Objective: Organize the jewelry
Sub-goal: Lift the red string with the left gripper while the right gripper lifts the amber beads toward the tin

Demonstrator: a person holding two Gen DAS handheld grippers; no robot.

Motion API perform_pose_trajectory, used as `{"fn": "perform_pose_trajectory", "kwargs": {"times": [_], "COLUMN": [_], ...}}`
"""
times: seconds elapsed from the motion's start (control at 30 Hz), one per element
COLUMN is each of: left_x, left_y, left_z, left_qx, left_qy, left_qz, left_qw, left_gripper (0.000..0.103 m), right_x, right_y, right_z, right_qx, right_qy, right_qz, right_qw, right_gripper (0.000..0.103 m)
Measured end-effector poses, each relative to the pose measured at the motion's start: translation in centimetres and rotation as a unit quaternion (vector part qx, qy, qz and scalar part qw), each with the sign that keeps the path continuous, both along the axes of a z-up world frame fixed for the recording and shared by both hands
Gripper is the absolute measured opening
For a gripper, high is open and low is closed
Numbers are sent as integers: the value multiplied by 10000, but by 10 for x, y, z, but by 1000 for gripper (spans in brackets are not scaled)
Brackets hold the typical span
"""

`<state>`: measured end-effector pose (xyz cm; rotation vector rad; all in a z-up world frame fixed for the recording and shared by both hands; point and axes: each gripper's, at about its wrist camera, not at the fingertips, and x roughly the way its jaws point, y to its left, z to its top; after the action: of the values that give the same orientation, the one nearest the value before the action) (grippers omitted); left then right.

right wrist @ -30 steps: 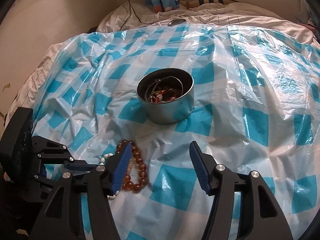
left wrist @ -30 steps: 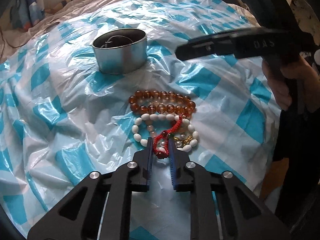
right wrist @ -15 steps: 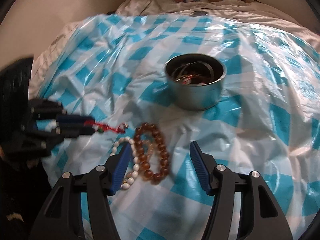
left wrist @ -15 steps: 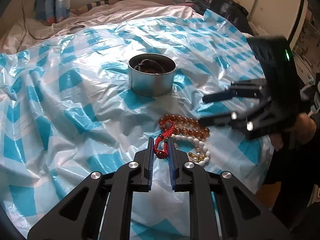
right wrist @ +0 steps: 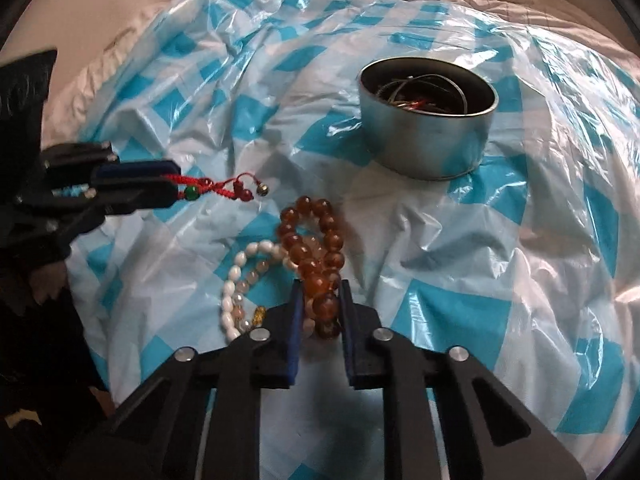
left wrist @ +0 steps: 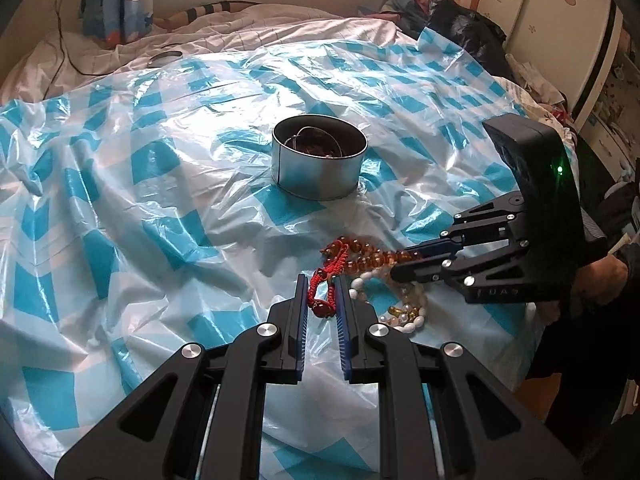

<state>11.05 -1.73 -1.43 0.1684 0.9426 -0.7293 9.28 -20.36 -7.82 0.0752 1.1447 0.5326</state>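
My left gripper (left wrist: 321, 285) is shut on a red cord bracelet (left wrist: 325, 284) and holds it above the sheet; from the right wrist view the bracelet (right wrist: 216, 189) hangs from the left gripper (right wrist: 168, 184). My right gripper (right wrist: 320, 294) is shut on an amber bead bracelet (right wrist: 316, 256), also seen from the left (left wrist: 376, 258). A white bead bracelet (right wrist: 240, 280) and a small pale one with gold beads lie beside it. A round metal tin (left wrist: 319, 162), also in the right wrist view (right wrist: 428, 118), holds jewelry beyond the pile.
A crinkled blue-and-white checked plastic sheet (left wrist: 160, 208) covers the bed. A small round disc (left wrist: 164, 58) and a cable lie at the far edge. Dark clothes (left wrist: 464, 28) and cupboards stand at the right.
My left gripper has lifted the red bracelet off the pile. My right gripper has moved in from the side and closed on the amber bracelet.
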Motion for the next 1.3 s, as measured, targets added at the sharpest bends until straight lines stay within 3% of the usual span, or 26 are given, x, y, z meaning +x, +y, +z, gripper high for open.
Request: {"fn": "perform_pose_trajectory", "kwargs": {"times": [0.33, 0.43, 0.57, 1.3], "left_x": [0, 0, 1, 29], "left_y": [0, -1, -2, -19], "left_z": [1, 2, 3, 32], "left_qx": [-14, -17, -49, -574], "left_qy": [-11, -20, -28, -250], "left_qz": [8, 4, 21, 263], "left_qw": [10000, 10000, 10000, 9977], "left_gripper": [12, 12, 12, 12], "right_x": [9, 10, 12, 32], "right_y": [-26, -33, -48, -87], "right_z": [9, 6, 19, 66], "right_qx": [1401, 1613, 2111, 2637], "right_qy": [381, 461, 296, -499], "right_qz": [-312, -475, -690, -1314], "right_qw": [9889, 9847, 9746, 9543], "right_gripper": [13, 13, 13, 13]}}
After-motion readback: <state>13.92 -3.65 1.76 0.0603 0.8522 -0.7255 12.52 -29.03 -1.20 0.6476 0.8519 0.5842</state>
